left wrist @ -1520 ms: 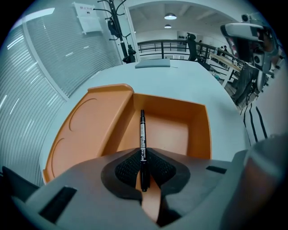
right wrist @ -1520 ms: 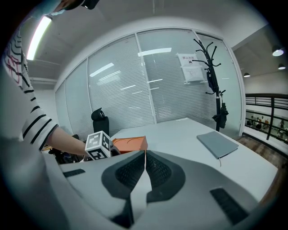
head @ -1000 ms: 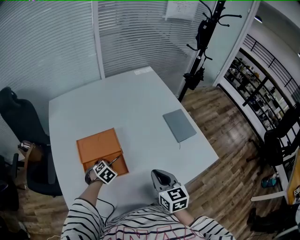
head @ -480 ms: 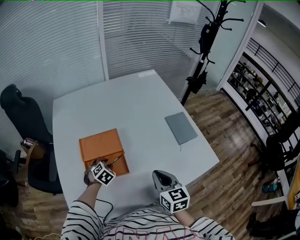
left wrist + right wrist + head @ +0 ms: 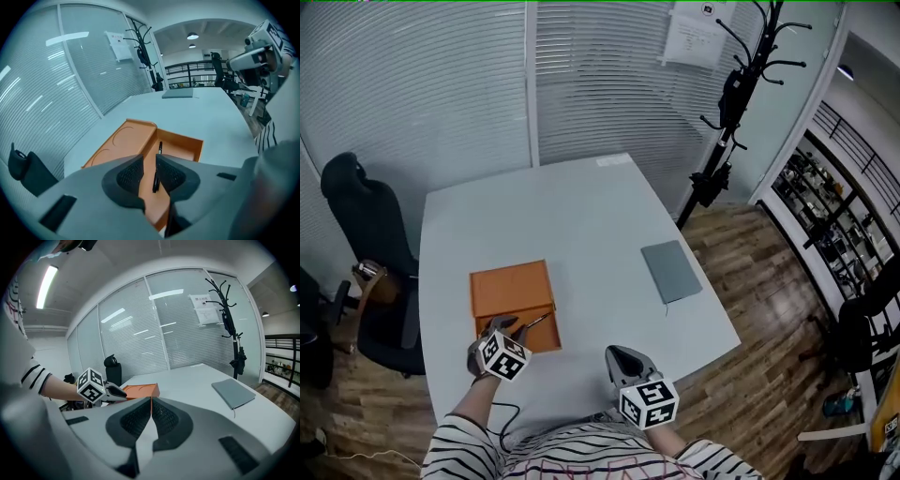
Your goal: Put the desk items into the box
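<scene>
I count one box point(image 5: 511, 289), one pen point(image 5: 158, 161), one notebook point(image 5: 671, 270) and my two grippers, all on or over a single pale grey table point(image 5: 581, 216).

The box is orange, shallow and rectangular, in two halves side by side. The half farther from me is a flat panel marked with two curved lines. The nearer half is an open tray with low walls.

The pen is dark and slim. It sits in that open tray, running close beside the ridge where the two halves meet.

My left gripper point(image 5: 150, 164) hangs over the near end of the box, pointing along the tray. Its fingers are released and stand a little apart. The gap is wider than the pen, which shows through it next to the right-hand pad, with orange tray floor visible beside and below it.

My right gripper point(image 5: 151, 401) is well apart from the box, off to its right near the table's front edge. Its fingers are clenched pad to pad on nothing.

The notebook is grey and closed, and lies flat well to the right of the box. One black chair point(image 5: 366, 234) stands off the table beyond the box's left side. One black coat stand point(image 5: 733, 103) rises far behind the box, to its right.
</scene>
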Motion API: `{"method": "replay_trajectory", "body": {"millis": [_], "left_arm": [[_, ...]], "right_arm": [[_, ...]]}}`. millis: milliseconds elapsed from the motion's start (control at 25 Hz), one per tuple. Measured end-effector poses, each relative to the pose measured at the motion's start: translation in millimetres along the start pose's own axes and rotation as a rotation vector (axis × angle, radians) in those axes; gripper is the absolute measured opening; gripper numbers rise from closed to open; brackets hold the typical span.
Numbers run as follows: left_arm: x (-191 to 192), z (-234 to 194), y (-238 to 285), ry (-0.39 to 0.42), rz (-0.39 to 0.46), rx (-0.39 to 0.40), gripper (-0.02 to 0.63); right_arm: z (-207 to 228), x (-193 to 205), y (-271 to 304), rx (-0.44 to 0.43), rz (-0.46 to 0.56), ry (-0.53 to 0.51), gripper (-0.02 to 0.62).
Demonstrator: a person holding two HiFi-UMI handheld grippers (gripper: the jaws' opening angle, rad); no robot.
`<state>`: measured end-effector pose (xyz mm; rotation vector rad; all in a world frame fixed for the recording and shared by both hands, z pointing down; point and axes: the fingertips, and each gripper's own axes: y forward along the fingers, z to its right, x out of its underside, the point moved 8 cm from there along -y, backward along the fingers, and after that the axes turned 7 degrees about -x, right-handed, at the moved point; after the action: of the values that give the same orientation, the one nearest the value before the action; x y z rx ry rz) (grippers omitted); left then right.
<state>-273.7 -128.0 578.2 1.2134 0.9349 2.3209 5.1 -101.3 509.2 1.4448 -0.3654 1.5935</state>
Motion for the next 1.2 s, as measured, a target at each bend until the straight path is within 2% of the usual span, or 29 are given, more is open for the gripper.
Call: {"method": "replay_trajectory", "body": {"millis": [600, 920, 1200], "left_arm": [[-12, 22, -65, -0.156, 0.163, -0.153, 0.042], [-25, 41, -96, -0.271, 0.241, -0.217, 0.041], [-27, 64, -121, -0.347, 0.274, -0.291, 0.041]], "right_arm": [[18, -9, -2, -0.125, -0.019, -0.05, 0.028], [32, -16, 0, -0.209, -0.03, -0.099, 0.028], [35, -21, 3, -0.291, -0.04, -0.138, 0.028]]}}
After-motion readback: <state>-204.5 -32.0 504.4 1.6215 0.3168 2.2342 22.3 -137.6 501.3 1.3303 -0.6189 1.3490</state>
